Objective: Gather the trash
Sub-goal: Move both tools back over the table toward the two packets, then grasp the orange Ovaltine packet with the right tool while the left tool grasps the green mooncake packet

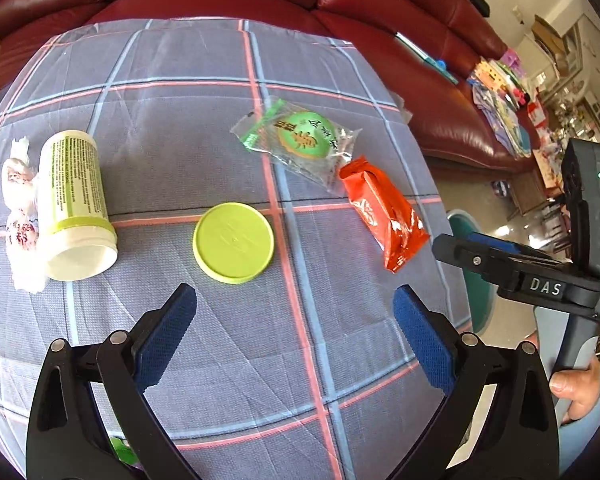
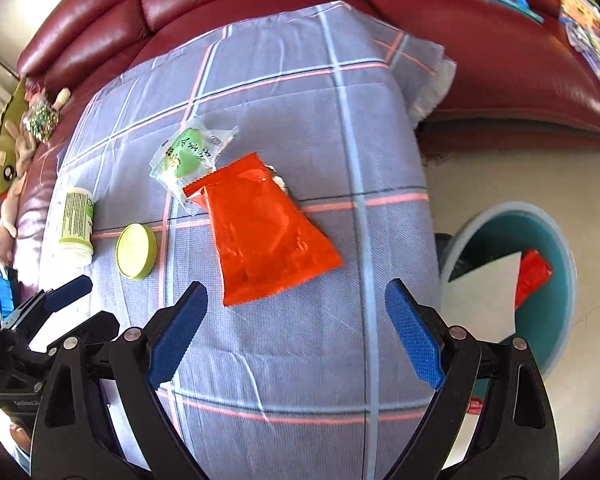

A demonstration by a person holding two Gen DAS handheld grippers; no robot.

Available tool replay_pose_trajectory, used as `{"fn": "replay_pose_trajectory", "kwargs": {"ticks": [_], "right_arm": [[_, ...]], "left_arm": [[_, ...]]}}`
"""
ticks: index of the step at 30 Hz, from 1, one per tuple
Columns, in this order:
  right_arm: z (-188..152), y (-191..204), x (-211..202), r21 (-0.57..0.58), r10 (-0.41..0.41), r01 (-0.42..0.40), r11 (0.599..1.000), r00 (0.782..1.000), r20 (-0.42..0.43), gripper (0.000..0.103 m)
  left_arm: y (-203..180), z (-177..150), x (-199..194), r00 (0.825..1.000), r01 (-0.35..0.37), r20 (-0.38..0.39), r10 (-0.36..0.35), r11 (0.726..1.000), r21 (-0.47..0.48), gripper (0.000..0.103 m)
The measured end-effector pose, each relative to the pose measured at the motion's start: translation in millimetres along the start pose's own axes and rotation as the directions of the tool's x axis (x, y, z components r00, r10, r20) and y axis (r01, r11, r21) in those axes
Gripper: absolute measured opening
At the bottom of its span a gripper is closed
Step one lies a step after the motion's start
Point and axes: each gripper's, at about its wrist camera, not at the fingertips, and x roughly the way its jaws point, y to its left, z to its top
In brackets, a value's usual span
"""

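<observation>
On the plaid cloth [image 1: 204,64] lie an orange-red wrapper [image 1: 384,212], a clear packet with a green label [image 1: 300,140], a lime lid [image 1: 234,242], a tipped white and green bottle [image 1: 74,204] and a crumpled white wrapper [image 1: 18,208]. My left gripper [image 1: 294,316] is open and empty, just short of the lid. My right gripper [image 2: 296,312] is open and empty, just short of the orange-red wrapper [image 2: 260,232]. The packet [image 2: 188,156], lid [image 2: 136,252] and bottle [image 2: 76,226] also show in the right wrist view. The right gripper shows side-on in the left wrist view [image 1: 460,246].
A teal bin [image 2: 556,320] stands on the floor right of the table, with white paper and a red wrapper inside. A red leather sofa [image 2: 480,52] runs behind the table. Soft toys [image 2: 8,152] lie at the left. Colourful clutter [image 1: 504,100] sits on the sofa.
</observation>
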Motion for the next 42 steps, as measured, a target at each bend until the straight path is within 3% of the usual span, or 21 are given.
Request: {"fn": "replay_pose_trajectory", "kwargs": {"ticks": [6,15,21,26,35,42], "right_arm": [[21,14,30,-0.057,-0.036,0.034,0.998,0.999,-0.041,0.086],[22,8,44,-0.053,-0.05,0.048,0.997,0.998,-0.036,0.085],[18,19,45,-0.088,-0.04,0.038,0.995,0.999,-0.026,0.056],[15,13,34,-0.06,0.025,-0.026,0.998,0.999,-0.024,0.032],[12,-25,3,0.055,0.092,-0.094,0.994,0.995,0.05,0.029],[17,-54,1,0.115,0.118,-0.126,0.985,0.99,0.073,0.029]], "left_arm": [[10,5,-2,1.0,-0.018,0.006,0.018,1.0,0.0,0.099],[15,10,0,1.0,-0.028,0.006,0.028,1.0,0.011,0.099],[16,13,0,0.999,-0.037,0.01,0.037,0.999,0.002,0.099],[13,17,3,0.999,-0.05,0.002,0.05,0.999,0.003,0.099],[-17,54,30,0.997,-0.08,-0.008,0.08,0.996,0.025,0.099],[-44,87,73,0.98,-0.2,-0.01,0.201,0.978,0.051,0.099]]}}
